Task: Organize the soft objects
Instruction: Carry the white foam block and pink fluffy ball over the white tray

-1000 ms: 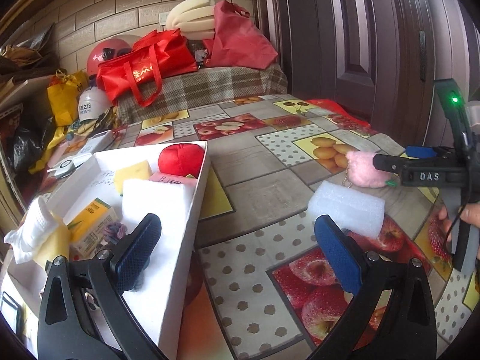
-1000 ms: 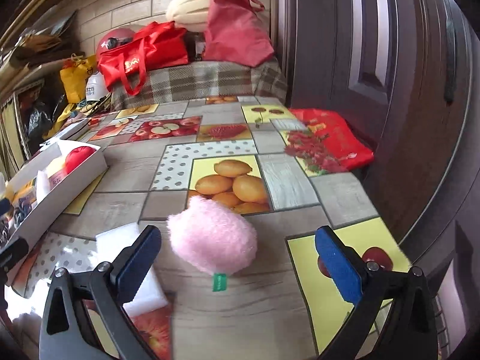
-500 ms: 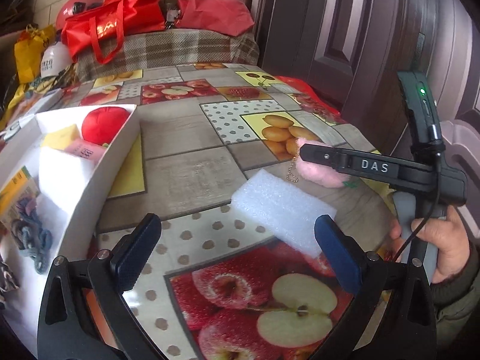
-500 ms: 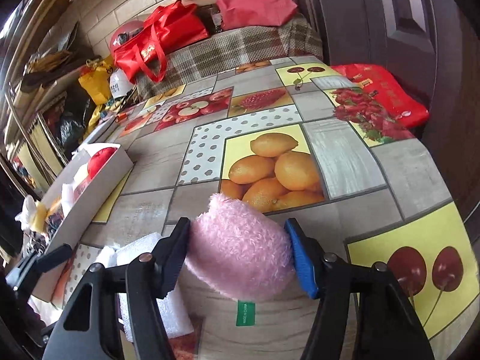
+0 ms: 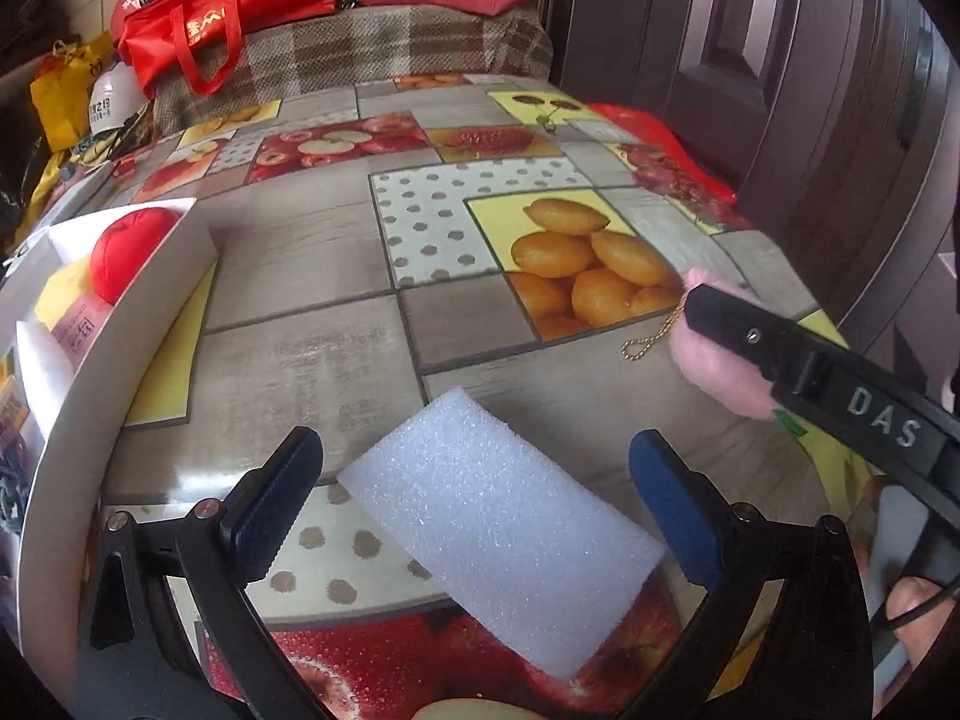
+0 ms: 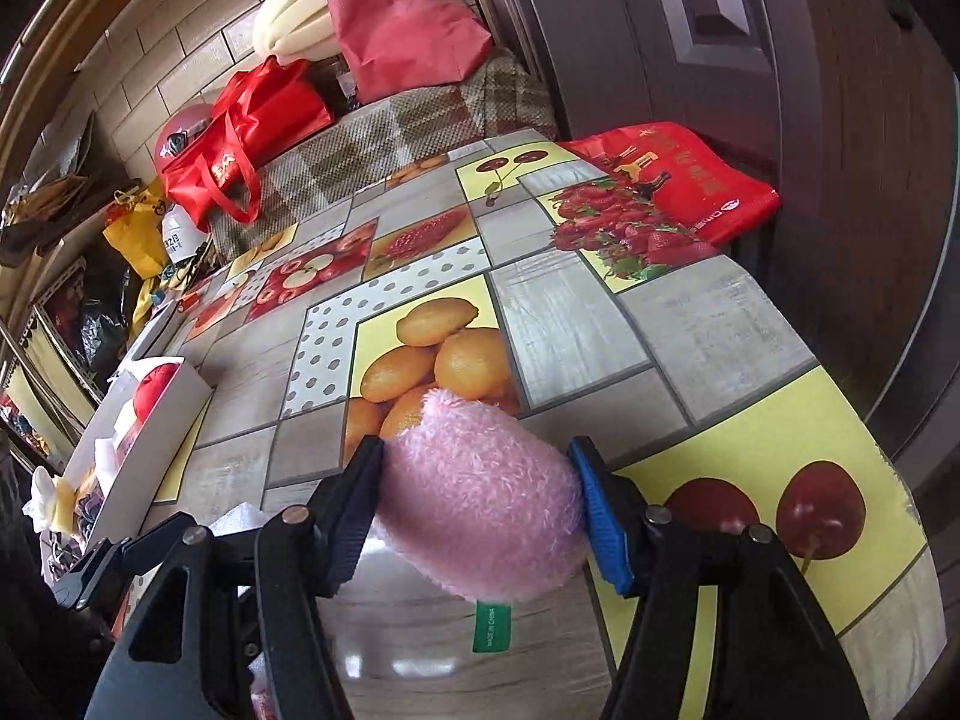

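My right gripper [image 6: 477,510] pinches the pink plush [image 6: 480,504] low over the worktop [image 6: 708,324], while my left gripper [image 5: 471,498] has its fingers spread wide on either side of the white foam block [image 5: 498,531], which lies flat and slantwise and ungripped. I judge this the pick-up step: next the left must close on the foam, then both go to the white box [image 5: 114,354]. Left of the foam, that box already holds a red cushion [image 5: 129,249]; nothing lies between, though the plush's gold chain [image 5: 654,333] dangles.
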Demonstrator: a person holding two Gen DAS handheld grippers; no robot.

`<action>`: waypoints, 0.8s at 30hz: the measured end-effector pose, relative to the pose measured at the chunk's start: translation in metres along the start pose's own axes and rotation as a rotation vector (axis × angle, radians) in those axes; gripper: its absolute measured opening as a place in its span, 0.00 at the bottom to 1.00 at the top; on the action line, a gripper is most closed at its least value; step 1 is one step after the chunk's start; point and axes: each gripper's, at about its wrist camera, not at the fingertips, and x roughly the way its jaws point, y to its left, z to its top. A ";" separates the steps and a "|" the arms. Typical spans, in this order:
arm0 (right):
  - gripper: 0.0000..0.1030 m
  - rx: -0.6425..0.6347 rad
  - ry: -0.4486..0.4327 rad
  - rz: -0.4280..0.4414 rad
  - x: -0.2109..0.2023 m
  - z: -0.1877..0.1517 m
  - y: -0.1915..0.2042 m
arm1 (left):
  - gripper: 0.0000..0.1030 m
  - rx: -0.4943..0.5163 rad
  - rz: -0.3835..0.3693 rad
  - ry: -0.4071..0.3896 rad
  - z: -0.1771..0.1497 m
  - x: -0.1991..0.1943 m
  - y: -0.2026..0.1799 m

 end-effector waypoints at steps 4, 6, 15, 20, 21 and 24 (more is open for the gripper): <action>0.64 0.017 -0.003 0.017 -0.001 0.000 -0.003 | 1.00 0.090 0.009 0.033 -0.006 0.004 0.001; 0.65 0.016 -0.003 0.026 -0.001 0.000 -0.001 | 1.00 0.136 0.013 0.036 -0.010 0.002 0.006; 0.79 -0.078 -0.048 0.029 -0.008 -0.003 0.017 | 1.00 0.163 -0.017 0.028 -0.022 -0.011 0.034; 0.80 -0.133 -0.046 0.005 -0.007 -0.004 0.026 | 1.00 0.140 -0.038 -0.024 -0.032 -0.032 0.046; 0.80 -0.130 -0.039 0.000 -0.006 -0.004 0.025 | 1.00 0.138 -0.039 -0.028 -0.035 -0.036 0.048; 0.81 -0.110 0.000 -0.015 0.000 -0.004 0.021 | 1.00 0.108 -0.041 -0.019 -0.040 -0.039 0.056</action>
